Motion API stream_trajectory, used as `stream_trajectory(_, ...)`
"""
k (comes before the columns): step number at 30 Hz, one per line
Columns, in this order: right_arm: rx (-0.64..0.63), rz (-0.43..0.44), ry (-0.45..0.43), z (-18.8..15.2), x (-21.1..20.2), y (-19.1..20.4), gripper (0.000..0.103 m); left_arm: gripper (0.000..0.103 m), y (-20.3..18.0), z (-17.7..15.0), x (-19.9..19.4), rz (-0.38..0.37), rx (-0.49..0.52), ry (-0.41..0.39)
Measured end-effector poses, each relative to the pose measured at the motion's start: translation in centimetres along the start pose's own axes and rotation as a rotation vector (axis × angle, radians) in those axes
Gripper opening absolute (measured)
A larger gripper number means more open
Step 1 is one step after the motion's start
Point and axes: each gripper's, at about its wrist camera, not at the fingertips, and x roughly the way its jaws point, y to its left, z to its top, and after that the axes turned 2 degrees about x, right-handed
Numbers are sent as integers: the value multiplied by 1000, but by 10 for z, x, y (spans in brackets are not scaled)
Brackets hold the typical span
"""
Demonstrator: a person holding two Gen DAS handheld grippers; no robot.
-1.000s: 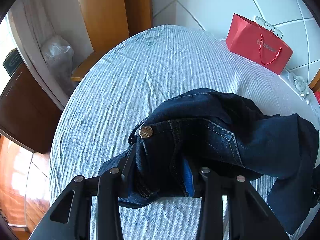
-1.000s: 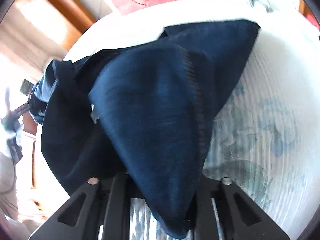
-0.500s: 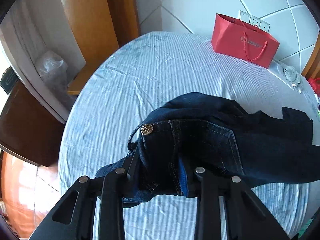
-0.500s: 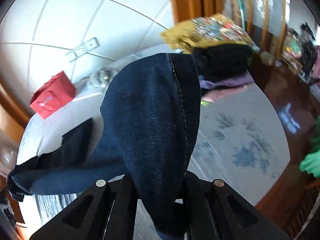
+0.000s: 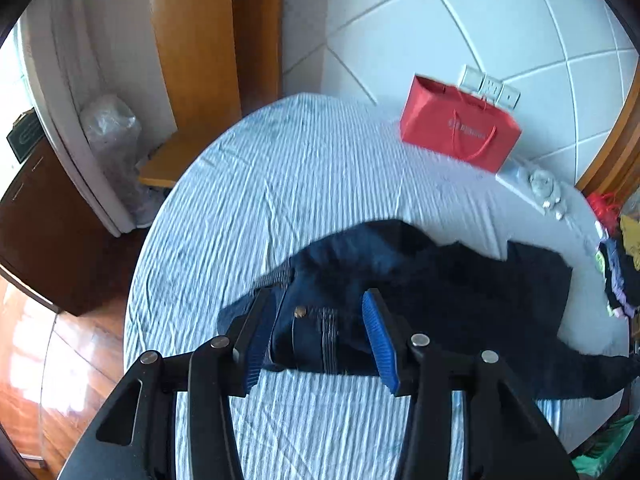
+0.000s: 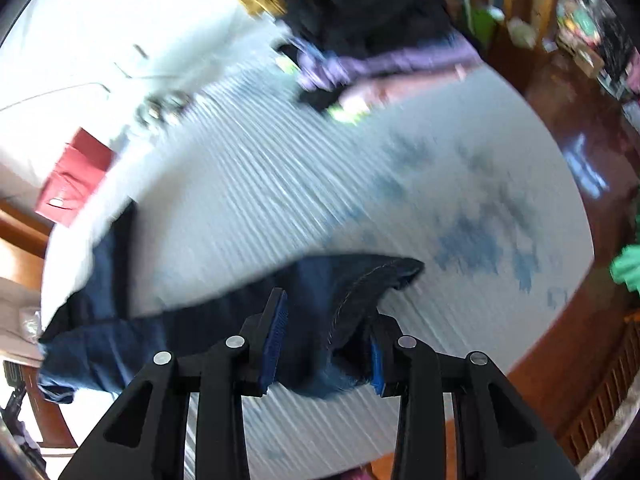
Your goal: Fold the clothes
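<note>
Jeans stretched between two spread grippers

The jeans lie lengthwise across the bed, waistband between the left gripper's parted fingers, hem between the right gripper's.

Daylight floods both my views, bright and cool. Past my left fingers the picture is fairly sharp near the tips, softening toward the red bag far ahead. The floor low to their left throws hard glare. Around my right fingers nearly everything smears with motion blur; the wall up to their left is washed out white. Both frames bend strongly and darken at the rim.
</note>
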Motion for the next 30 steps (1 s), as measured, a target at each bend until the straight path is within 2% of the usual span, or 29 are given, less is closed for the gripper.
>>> stream_trajectory(1,-35,54,-23,9,-6,15,35,54,0,8,-6,-2,-2,-27)
stream_trajectory(2,-68,92,-25,12,-1,36,35,59,2,11,7,-4,-2,-7)
stream_trajectory(5,-179,193,11,26,29,102,35,60,6,21,47,-10,0,53)
stream_trajectory(8,-261,218,57,38,68,162,35,60,10,30,87,-15,2,113)
stream_trajectory(11,-297,231,15,45,67,203,38,60,14,39,127,-21,4,173)
stream_trajectory(13,-306,239,10,51,79,218,61,60,15,40,146,-23,17,201)
stream_trajectory(16,-336,242,42,57,105,247,61,60,18,39,166,-48,33,239)
stream_trajectory(18,-342,254,128,55,135,258,61,60,19,41,178,-53,39,260)
stream_trajectory(20,-335,232,207,52,171,267,61,60,20,41,188,-57,40,276)
stream_trajectory(23,-319,226,277,47,210,278,61,62,25,44,194,-57,38,273)
stream_trajectory(26,-315,213,308,47,237,288,61,62,29,52,189,-54,43,237)
stream_trajectory(28,-313,235,310,49,243,293,61,62,30,60,187,-57,39,213)
stream_trajectory(29,-312,247,311,50,247,295,59,62,30,65,189,-78,27,212)
stream_trajectory(30,-318,270,304,50,246,298,51,62,30,69,190,-98,15,212)
